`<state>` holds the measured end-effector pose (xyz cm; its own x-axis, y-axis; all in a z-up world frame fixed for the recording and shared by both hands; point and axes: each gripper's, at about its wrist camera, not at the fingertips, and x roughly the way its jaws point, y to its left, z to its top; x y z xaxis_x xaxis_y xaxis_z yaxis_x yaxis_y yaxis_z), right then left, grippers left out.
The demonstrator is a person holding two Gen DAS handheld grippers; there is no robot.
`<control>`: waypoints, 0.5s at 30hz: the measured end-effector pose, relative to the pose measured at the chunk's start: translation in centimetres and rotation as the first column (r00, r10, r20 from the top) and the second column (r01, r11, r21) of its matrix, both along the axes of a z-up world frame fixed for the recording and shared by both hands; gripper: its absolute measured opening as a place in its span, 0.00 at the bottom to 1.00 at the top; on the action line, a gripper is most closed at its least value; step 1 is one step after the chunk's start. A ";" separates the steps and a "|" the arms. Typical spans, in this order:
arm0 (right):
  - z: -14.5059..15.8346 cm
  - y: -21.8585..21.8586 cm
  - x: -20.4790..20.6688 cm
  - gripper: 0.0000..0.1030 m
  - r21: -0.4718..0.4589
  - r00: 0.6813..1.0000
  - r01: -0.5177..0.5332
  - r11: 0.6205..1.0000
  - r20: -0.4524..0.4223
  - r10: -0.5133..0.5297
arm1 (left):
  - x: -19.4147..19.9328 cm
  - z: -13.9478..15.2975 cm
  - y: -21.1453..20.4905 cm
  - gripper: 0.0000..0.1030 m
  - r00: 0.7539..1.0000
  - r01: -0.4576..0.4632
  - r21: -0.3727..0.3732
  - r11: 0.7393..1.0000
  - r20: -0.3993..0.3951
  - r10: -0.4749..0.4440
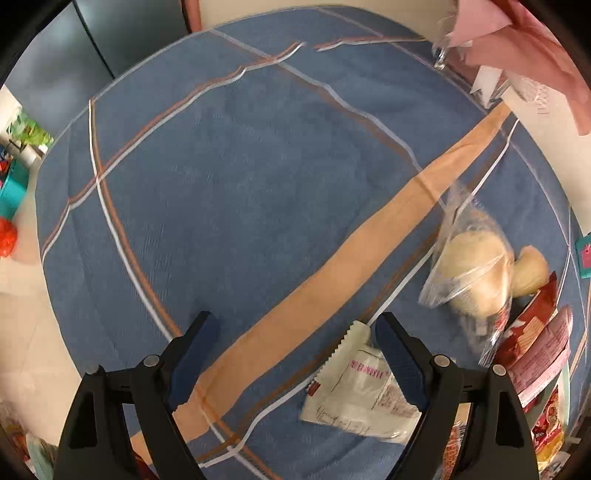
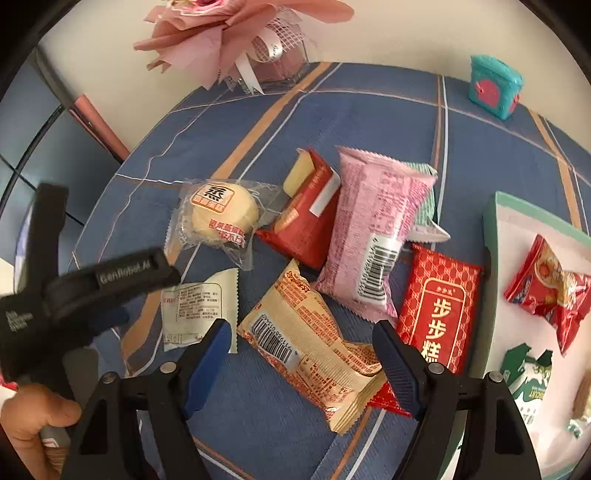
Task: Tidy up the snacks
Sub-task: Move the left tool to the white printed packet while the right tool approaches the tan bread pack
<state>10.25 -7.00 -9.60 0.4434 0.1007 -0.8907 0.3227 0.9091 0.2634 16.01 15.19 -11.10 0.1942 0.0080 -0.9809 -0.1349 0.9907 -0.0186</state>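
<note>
Snack packets lie on a blue striped tablecloth (image 2: pixel 369 110). My right gripper (image 2: pixel 301 338) is open, its fingers either side of a beige barcoded packet (image 2: pixel 314 350). Beyond it lie a pink packet (image 2: pixel 373 229), a red packet with gold characters (image 2: pixel 437 306), a red opened packet (image 2: pixel 306 221) and a clear-wrapped round bun (image 2: pixel 221 218). A small white packet (image 2: pixel 199 310) lies at left. My left gripper (image 1: pixel 297 325) is open and empty, with the white packet (image 1: pixel 362 391) just by its right finger (image 1: pixel 397 354). The bun (image 1: pixel 472 266) is at right.
A white tray with a mint rim (image 2: pixel 491 221) at right holds a red candy bag (image 2: pixel 550 291) and a green-white packet (image 2: pixel 528 384). A pink bouquet (image 2: pixel 236 33) and a teal box (image 2: pixel 495 86) stand at the back. The left gripper's body (image 2: pixel 74 295) crosses the right view.
</note>
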 end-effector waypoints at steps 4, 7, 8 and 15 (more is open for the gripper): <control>-0.5 -0.2 -0.2 0.79 0.026 1.000 0.009 1.000 -0.021 -0.008 | -0.2 -0.7 0.5 0.86 0.999 0.009 -0.002 1.000 -0.042 -0.009; -0.6 -0.2 -0.9 0.79 0.033 0.999 0.006 0.999 -0.033 -0.005 | -0.2 -0.7 0.6 0.86 0.999 0.017 0.004 1.000 -0.048 -0.017; -0.6 -0.1 -1.0 0.79 0.032 0.999 0.003 0.999 -0.036 -0.001 | -0.2 -0.5 0.8 0.86 0.999 0.017 -0.007 1.000 -0.050 -0.017; -1.0 1.5 -1.0 0.79 -0.011 0.997 -0.047 0.999 -0.067 0.047 | -1.5 0.5 1.7 0.86 0.999 0.032 -0.027 0.999 -0.037 -0.033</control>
<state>9.24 -5.48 -10.65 0.3776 0.1088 -0.9195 0.2960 0.9268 0.2312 14.51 16.92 -10.56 0.1566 -0.0232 -0.9874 -0.1038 0.9938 -0.0398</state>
